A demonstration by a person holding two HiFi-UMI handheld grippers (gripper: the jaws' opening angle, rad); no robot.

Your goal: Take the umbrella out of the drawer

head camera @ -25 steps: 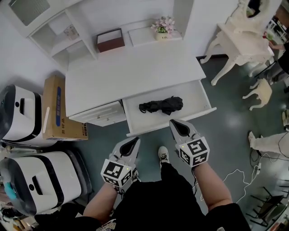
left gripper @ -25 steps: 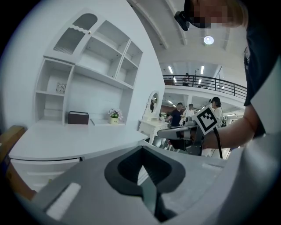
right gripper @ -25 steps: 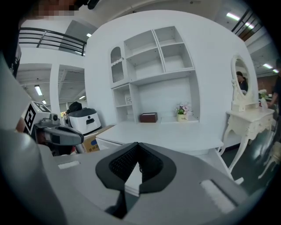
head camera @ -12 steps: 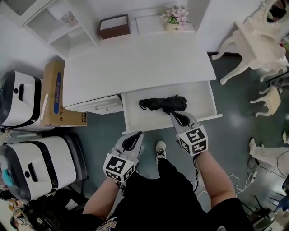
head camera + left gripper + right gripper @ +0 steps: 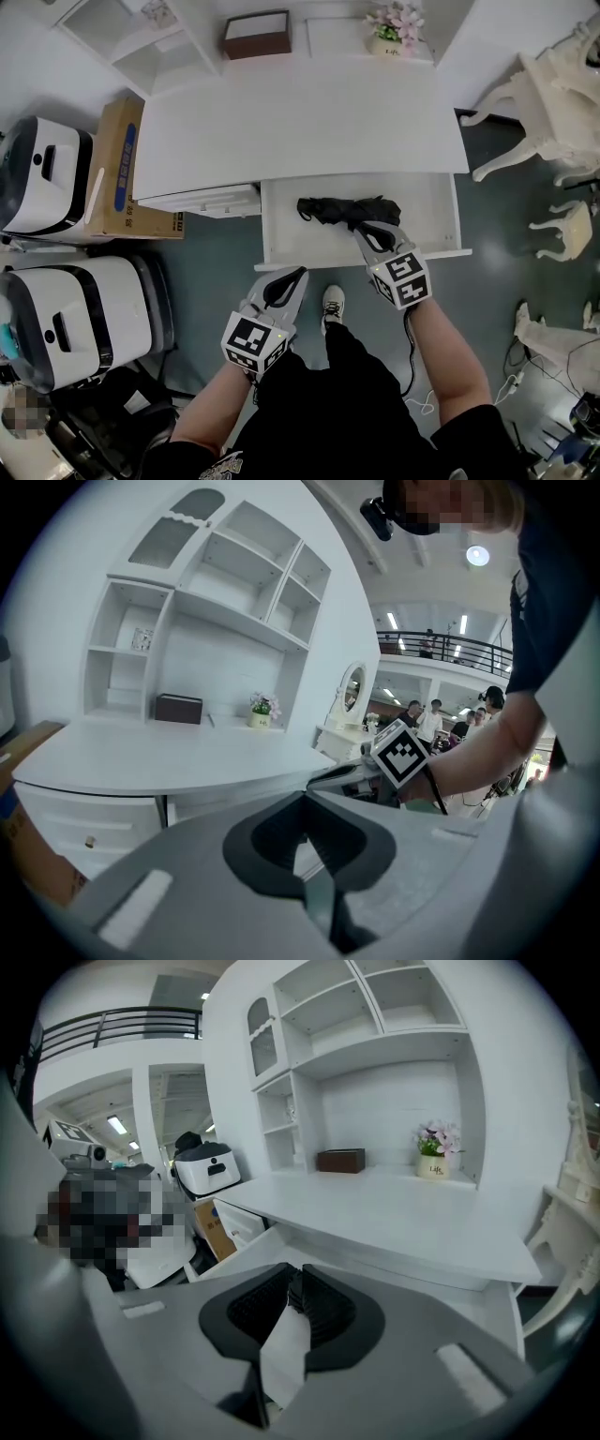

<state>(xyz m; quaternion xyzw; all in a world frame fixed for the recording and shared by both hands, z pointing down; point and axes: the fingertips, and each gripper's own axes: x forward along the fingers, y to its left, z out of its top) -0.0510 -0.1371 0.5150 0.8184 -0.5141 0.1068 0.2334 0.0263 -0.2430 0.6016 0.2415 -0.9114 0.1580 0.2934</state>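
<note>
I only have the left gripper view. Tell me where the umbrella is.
Observer: The head view shows the black umbrella lying folded inside the open drawer.
Operator: Report the right gripper's position.
Observer: The right gripper has its tips over the drawer, right at the umbrella's near edge.
Operator: Check its jaws.
Observer: In the right gripper view the jaws are together with nothing between them. Only white drawer surface shows past them.
</note>
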